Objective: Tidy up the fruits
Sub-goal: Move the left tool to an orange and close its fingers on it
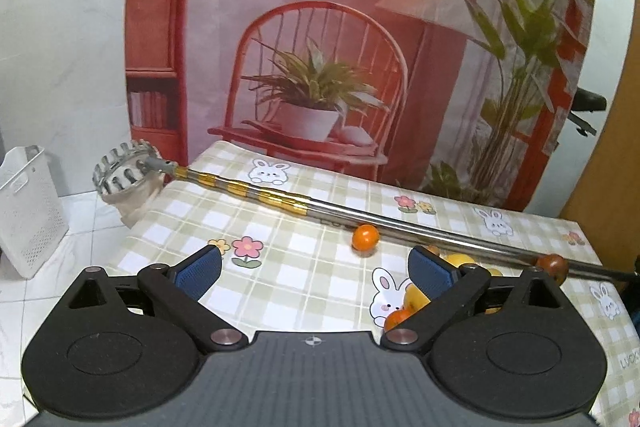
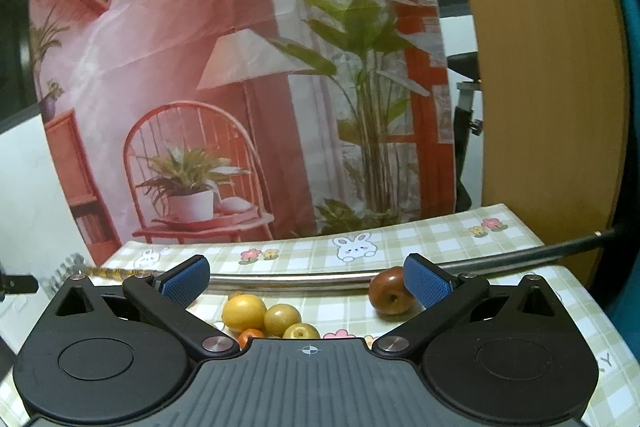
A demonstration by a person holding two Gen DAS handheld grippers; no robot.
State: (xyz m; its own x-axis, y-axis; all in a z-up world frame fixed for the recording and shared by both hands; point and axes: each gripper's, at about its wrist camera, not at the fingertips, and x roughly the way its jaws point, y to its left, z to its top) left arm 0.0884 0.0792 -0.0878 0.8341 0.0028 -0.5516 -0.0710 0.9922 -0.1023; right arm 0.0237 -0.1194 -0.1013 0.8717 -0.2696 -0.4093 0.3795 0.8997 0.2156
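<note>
A small orange fruit (image 1: pixel 365 237) lies on the checked tablecloth beside a long metal fruit-picker pole (image 1: pixel 360 213). Yellow fruits (image 1: pixel 460 259) and another orange one (image 1: pixel 398 318) sit partly hidden behind my left gripper's right finger. A reddish-brown fruit (image 1: pixel 552 267) rests against the pole. My left gripper (image 1: pixel 314 273) is open and empty above the cloth. In the right wrist view, my right gripper (image 2: pixel 306 279) is open and empty over several yellow fruits (image 2: pixel 244 311), a small orange one (image 2: pixel 250 337) and the brown fruit (image 2: pixel 390 291) near its right finger.
The pole's toothed picker head with cloth bag (image 1: pixel 126 173) hangs off the table's far left corner. A white perforated basket (image 1: pixel 28 211) stands on the floor at left. A printed backdrop (image 1: pixel 320 47) stands behind the table (image 1: pixel 304 267). A wooden panel (image 2: pixel 540 67) rises at right.
</note>
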